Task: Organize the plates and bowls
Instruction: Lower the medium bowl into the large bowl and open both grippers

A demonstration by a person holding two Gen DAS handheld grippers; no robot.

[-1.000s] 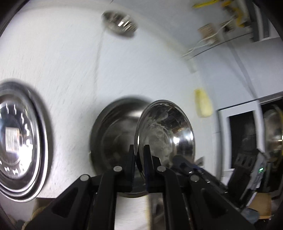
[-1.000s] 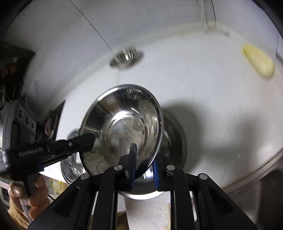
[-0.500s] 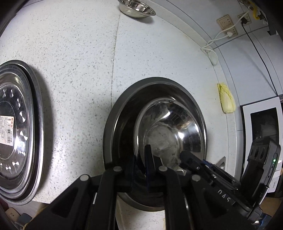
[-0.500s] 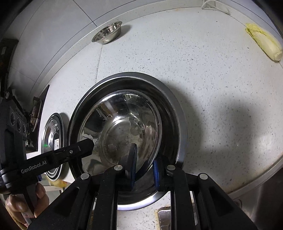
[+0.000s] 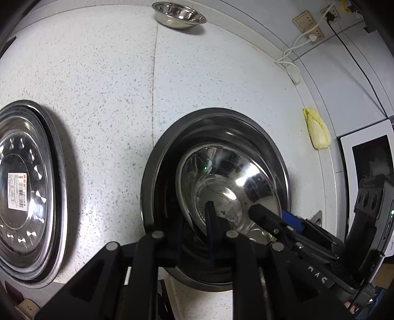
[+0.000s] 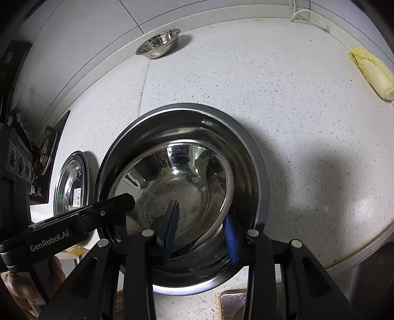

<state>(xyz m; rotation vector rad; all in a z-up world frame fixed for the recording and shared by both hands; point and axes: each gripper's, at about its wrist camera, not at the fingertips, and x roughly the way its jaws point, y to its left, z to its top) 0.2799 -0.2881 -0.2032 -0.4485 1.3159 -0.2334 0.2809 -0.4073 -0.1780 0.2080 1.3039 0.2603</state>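
A shiny steel bowl (image 5: 229,187) (image 6: 182,192) rests nested inside a larger steel bowl (image 5: 172,147) (image 6: 256,157) on the speckled white counter. My left gripper (image 5: 194,236) is open, its fingers straddling the inner bowl's left rim. My right gripper (image 6: 200,236) is open, its blue-padded fingers (image 6: 229,236) straddling the inner bowl's right rim. Each gripper shows in the other's view. A small steel bowl (image 5: 178,14) (image 6: 158,43) sits at the far back by the wall. A stack of steel plates (image 5: 22,192) (image 6: 71,184) lies to the left.
A yellow-green cabbage (image 5: 317,130) (image 6: 371,71) lies at the right near the wall. A white cable and wall sockets (image 5: 307,22) are at the back right. A white appliance (image 5: 369,152) stands right. A sink edge (image 6: 231,302) is at the front.
The inner bowl was lowered from above the counter into the large bowl. Both grippers' jaws have opened and let go of its rim.
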